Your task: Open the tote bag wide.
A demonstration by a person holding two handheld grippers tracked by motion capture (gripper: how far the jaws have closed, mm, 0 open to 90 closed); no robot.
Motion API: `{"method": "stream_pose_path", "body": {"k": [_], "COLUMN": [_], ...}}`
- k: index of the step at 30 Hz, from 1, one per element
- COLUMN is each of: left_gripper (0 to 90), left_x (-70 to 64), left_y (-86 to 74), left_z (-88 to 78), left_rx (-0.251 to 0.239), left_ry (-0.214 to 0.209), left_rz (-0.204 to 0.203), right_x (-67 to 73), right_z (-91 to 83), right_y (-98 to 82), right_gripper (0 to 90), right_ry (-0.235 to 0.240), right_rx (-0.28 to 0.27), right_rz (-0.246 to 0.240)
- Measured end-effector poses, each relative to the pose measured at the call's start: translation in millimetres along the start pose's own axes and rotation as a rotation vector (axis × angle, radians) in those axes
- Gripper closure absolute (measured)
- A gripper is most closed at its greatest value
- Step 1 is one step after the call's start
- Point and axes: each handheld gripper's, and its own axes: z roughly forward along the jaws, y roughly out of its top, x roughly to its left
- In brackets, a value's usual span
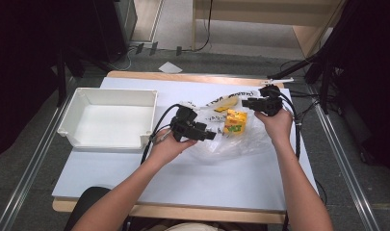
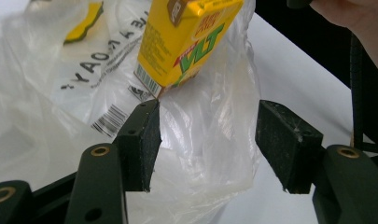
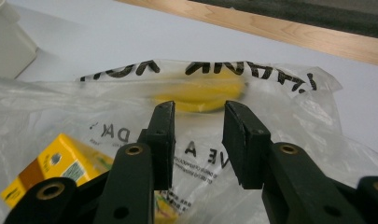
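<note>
So the thing being worked on is a thin, crinkly clear plastic bag [image 1: 231,137] with black lettering and a barcode printed on it, lying rumpled on the white table top [image 1: 183,178], a bit right of the middle. One glossy yellow cardboard drink carton [image 1: 235,122] with green letters sits against the film; in the left gripper view its corner pokes down just above the jaw tips, and I can't tell for sure whether it's inside the bag or lying on it. There's also one soft-edged yellow thing [image 3: 198,91] showing through the film under the lettering, too blurred to name. The left gripper [image 2: 207,142] has its two black jaws spread wide, with flat, slightly rough pads, and loose bag film bulges up between them, but the pads aren't pressing on it, so it's holding nothing. The right gripper [image 3: 196,140] is only partly open, a narrow gap, hovering over the printed film and clamped on nothing either. Two hands, two grippers, each trailing a black cable. Off to the left, well apart from the bag, sits one white rectangular plastic bin [image 1: 108,118], smooth walls with a rolled rim. Plenty of bare table towards the near edge; the bag's far side lies near the wooden back edge [image 1: 183,77].
</note>
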Motion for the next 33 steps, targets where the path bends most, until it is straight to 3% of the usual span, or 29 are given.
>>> {"method": "stream_pose_path", "body": {"k": [4, 6, 10, 18, 25, 31, 33], "left_gripper": [41.2, 41.3, 41.6, 42.1, 42.5, 43.3, 43.3], "left_x": [1.7, 3.9, 9.1, 16.6, 18.9, 17.7, 19.7], "left_y": [8.9, 13.2, 21.5, 32.5, 41.1, 47.7, 47.8], "left_z": [-2.2, -2.3, -1.4, -0.7, 0.7, 3.0, 4.5], "left_rx": [0.018, 0.020, 0.013, 0.021, 0.018, 0.016, 0.003], "left_ry": [-0.016, -0.004, -0.009, -0.029, -0.031, -0.021, -0.027], "left_rz": [0.030, 0.037, 0.025, 0.035, 0.058, 0.117, 0.119], "right_x": [2.4, 3.3, 4.9, 14.3, 27.1, 36.8, 38.9], "right_z": [-13.5, -20.6, -35.1, -56.3, -62.4, -60.3, -60.8], "right_y": [-6.9, -12.5, -24.0, -46.1, -67.8, -85.8, -91.4], "right_gripper": [64.9, 64.6, 62.5, 59.6, 57.0, 54.8, 54.2], "right_ry": [0.023, 0.027, 0.048, 0.052, 0.065, 0.080, 0.081], "right_rx": [-0.005, -0.001, -0.023, -0.020, -0.007, 0.009, 0.012], "right_rz": [-0.007, -0.013, 0.006, -0.015, -0.037, -0.040, -0.044]}}
